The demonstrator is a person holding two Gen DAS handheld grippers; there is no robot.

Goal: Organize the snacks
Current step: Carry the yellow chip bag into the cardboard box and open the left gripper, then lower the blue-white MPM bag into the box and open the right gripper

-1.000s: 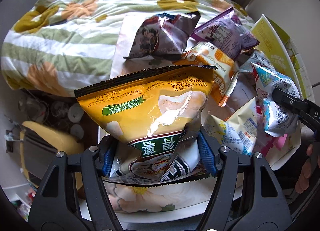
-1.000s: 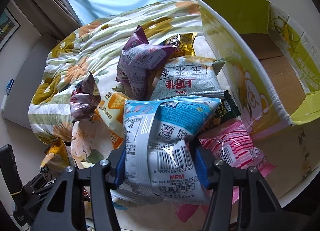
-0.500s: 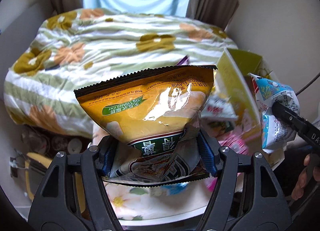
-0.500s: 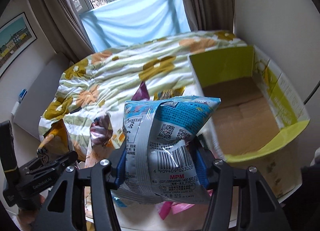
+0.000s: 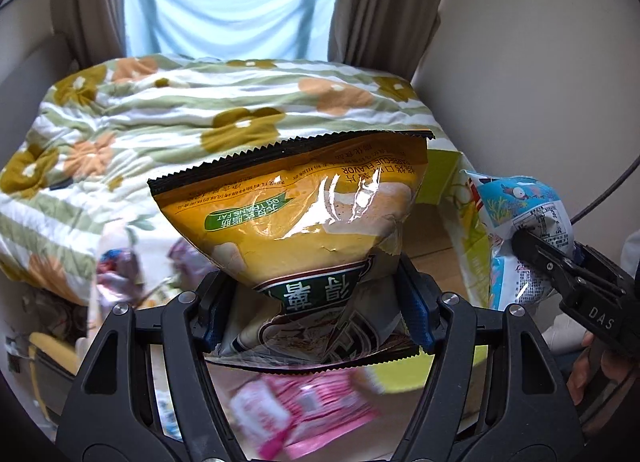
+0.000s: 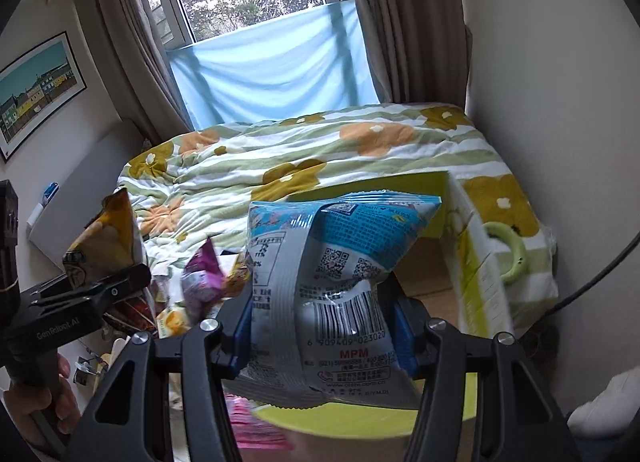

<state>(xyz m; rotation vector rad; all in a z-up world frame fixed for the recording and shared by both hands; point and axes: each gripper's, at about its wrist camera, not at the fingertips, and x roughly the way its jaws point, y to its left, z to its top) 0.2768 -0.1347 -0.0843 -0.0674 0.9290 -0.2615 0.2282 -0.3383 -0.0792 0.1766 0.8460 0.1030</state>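
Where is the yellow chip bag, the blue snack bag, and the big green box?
yellow chip bag (image 5: 304, 218): left wrist view, shiny front panel.
blue snack bag (image 6: 340, 262): right wrist view, middle, by the QR codes.
green box (image 6: 484, 282): right wrist view, right side wall.

Yellow chip bag (image 5: 304, 222) pinched in left gripper (image 5: 316, 310) jaws (printing inverted)

Your open way is the mouth of the green box (image 6: 486, 282), its brown floor bare where it shows. The chip bag (image 5: 304, 218) in your left gripper (image 5: 316, 310) blocks most of that side's forward sight. Loose packets (image 6: 202, 282) crowd the left, and a pink packet (image 5: 304, 414) lies just below the box's near wall.
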